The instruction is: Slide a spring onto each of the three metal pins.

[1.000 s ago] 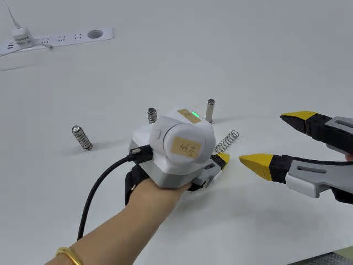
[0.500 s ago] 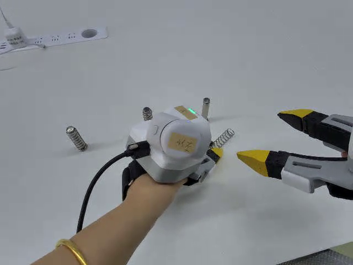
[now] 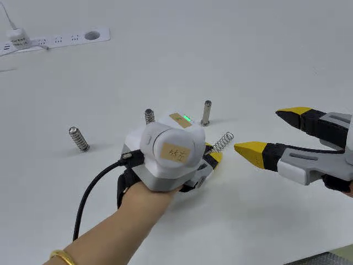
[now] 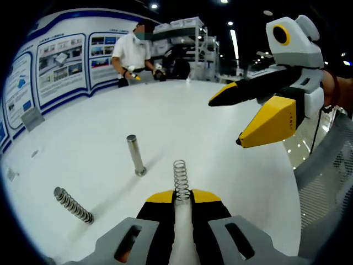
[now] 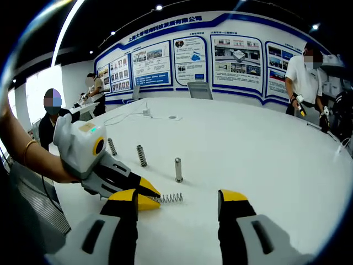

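A loose spring (image 3: 223,142) sticks out from the yellow tips of my left gripper (image 3: 214,156), which is shut on its near end. In the left gripper view the spring (image 4: 180,179) points forward from the jaws of the left gripper (image 4: 180,196), right of a bare metal pin (image 4: 134,155). That bare pin (image 3: 207,112) stands upright just behind the spring. Two other pins (image 3: 149,116) (image 3: 79,138) each carry a spring. My right gripper (image 3: 263,131) hovers open to the right of the spring, holding nothing. Between its own jaws (image 5: 179,201) lie the spring (image 5: 171,197) and the bare pin (image 5: 178,169).
A white power strip (image 3: 55,40) lies at the far left of the white table (image 3: 248,66). A black cable (image 3: 94,190) trails from the left gripper toward me. People stand behind the table in the gripper views (image 4: 129,52) (image 5: 304,77).
The left gripper has shifted slightly left and rolled, still with the spring at its tips. The right gripper has crept a little left toward the spring.
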The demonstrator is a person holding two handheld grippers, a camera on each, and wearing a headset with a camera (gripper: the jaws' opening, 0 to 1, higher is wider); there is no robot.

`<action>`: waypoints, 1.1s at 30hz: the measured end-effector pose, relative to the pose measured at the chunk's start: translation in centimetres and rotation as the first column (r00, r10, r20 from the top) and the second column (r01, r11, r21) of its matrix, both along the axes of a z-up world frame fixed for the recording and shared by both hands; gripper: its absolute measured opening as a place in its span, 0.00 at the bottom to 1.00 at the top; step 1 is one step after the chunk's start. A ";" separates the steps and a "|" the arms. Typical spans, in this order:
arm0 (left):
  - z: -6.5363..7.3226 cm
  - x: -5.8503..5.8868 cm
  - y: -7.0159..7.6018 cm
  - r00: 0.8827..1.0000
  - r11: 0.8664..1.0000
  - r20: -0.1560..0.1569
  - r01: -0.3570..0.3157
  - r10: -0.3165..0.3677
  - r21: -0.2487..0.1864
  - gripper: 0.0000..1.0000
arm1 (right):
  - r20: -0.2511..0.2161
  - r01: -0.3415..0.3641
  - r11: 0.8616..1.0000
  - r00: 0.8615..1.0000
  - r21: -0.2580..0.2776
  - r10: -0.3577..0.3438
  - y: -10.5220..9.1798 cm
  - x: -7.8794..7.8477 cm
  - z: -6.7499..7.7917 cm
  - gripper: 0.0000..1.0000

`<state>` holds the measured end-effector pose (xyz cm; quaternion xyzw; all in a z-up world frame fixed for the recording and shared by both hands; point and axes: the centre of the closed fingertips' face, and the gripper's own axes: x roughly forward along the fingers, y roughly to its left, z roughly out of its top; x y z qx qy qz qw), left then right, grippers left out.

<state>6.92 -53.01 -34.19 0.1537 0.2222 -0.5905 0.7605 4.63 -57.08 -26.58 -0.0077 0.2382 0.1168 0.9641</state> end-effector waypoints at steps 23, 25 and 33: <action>3.7 -0.5 4.2 0.996 0.983 -0.056 -0.085 0.076 -0.163 0.10 | -0.055 0.029 0.970 0.998 0.241 -0.017 3.2 1.1 0.8 0.39; 4.2 -0.5 4.5 0.996 0.980 -0.052 -0.084 0.076 -0.179 0.10 | -0.054 0.027 0.965 0.998 0.262 -0.014 3.6 1.2 0.9 0.38; 5.2 -1.0 5.8 0.995 0.972 -0.072 -0.087 0.073 -0.220 0.10 | -0.053 0.011 0.937 0.999 0.348 0.008 5.0 1.7 1.5 0.33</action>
